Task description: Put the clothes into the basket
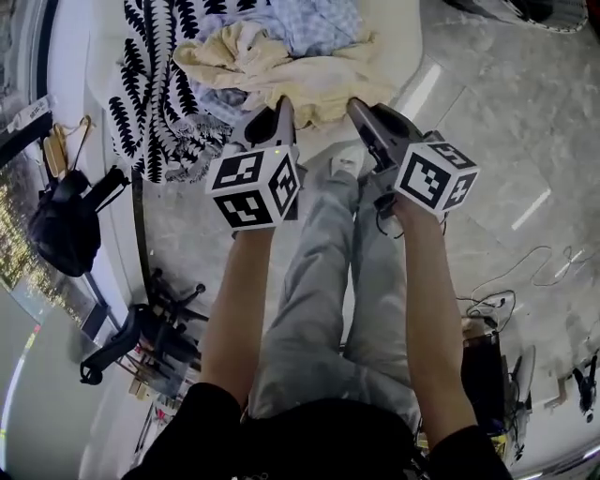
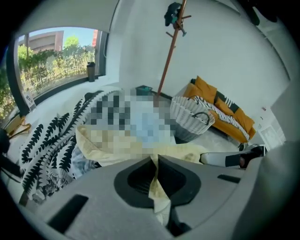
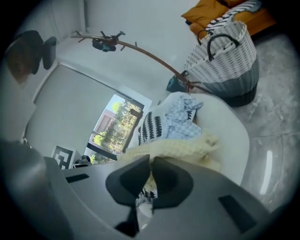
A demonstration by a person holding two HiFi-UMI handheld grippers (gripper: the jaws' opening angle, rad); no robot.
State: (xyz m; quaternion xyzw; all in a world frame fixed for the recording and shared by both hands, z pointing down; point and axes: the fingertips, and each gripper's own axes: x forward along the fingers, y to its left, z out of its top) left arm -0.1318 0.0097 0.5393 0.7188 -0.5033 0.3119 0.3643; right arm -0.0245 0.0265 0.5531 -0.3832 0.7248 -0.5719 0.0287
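Observation:
A pile of clothes lies on a white seat: a pale yellow garment, a light blue checked one and a black-and-white leaf-print cloth. My left gripper is shut on the near edge of the yellow garment, and a fold of it shows pinched between the jaws. My right gripper is shut on the same garment further right. The white woven basket with dark handles stands on the floor beyond the seat, apart from both grippers.
Orange cushions lie behind the basket. A thin wooden coat stand rises beside it. A black bag sits at the left on the floor and cables at the right. The person's grey trouser legs stand below the grippers.

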